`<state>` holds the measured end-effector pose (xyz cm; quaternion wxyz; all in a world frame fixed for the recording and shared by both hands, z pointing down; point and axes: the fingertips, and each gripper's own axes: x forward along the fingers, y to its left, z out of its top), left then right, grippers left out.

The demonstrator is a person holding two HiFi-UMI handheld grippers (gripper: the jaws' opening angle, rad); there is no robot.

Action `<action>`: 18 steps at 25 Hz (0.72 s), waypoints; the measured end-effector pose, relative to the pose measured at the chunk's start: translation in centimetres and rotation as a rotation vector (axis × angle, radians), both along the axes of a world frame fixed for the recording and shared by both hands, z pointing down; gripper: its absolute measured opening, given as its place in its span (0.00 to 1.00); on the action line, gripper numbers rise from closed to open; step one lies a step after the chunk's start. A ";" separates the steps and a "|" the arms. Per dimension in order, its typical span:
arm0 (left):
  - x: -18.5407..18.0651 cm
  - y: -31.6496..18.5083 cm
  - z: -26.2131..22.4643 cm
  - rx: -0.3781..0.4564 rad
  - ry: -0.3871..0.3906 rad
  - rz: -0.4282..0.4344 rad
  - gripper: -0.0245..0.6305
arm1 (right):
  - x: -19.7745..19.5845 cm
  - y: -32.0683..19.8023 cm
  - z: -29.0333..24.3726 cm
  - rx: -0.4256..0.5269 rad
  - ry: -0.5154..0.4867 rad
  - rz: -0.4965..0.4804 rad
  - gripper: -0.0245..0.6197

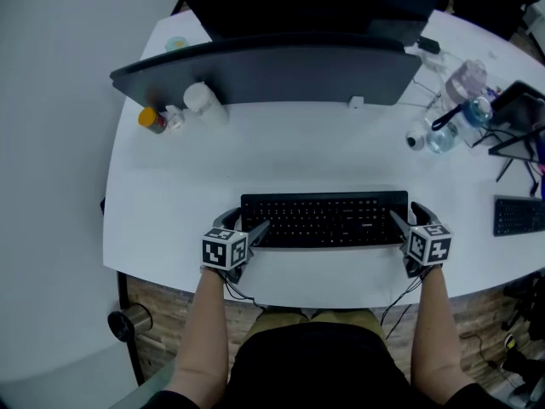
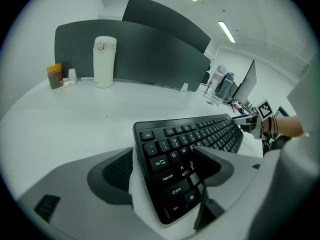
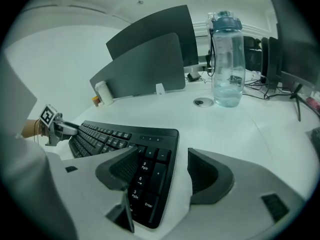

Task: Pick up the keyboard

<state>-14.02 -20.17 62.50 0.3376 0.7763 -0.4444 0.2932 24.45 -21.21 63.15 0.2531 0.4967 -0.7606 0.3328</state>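
Observation:
A black keyboard (image 1: 324, 218) lies flat on the white desk (image 1: 170, 194), close to its front edge. My left gripper (image 1: 245, 226) is at the keyboard's left end and my right gripper (image 1: 410, 217) at its right end. In the left gripper view the jaws of the left gripper (image 2: 162, 166) stand open astride the keyboard (image 2: 190, 139): one pad is off its end with white desk showing between, the other is over the keys. The right gripper (image 3: 162, 171) is open in the same way over the number pad of the keyboard (image 3: 105, 136). Neither pad presses on it.
A grey divider panel (image 1: 272, 75) stands across the back of the desk, with a white bottle (image 1: 204, 102) and a small orange jar (image 1: 152, 119) at its left. A clear water bottle (image 1: 456, 100), cables and a second keyboard (image 1: 519, 216) are at the right.

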 end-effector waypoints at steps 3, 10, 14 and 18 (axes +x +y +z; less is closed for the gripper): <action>-0.2 0.1 0.3 -0.054 0.026 -0.017 0.61 | 0.2 0.2 0.5 -0.039 -0.071 0.051 0.48; -0.3 0.2 0.4 -0.084 0.009 0.014 0.62 | 0.3 0.1 0.7 -0.065 -0.144 0.075 0.50; -0.3 0.2 0.5 -0.090 -0.003 0.007 0.62 | 0.3 0.3 0.8 -0.084 -0.144 0.047 0.50; -0.4 0.2 0.7 -0.106 -0.027 -0.015 0.64 | 0.4 0.2 1.0 -0.102 -0.145 0.022 0.50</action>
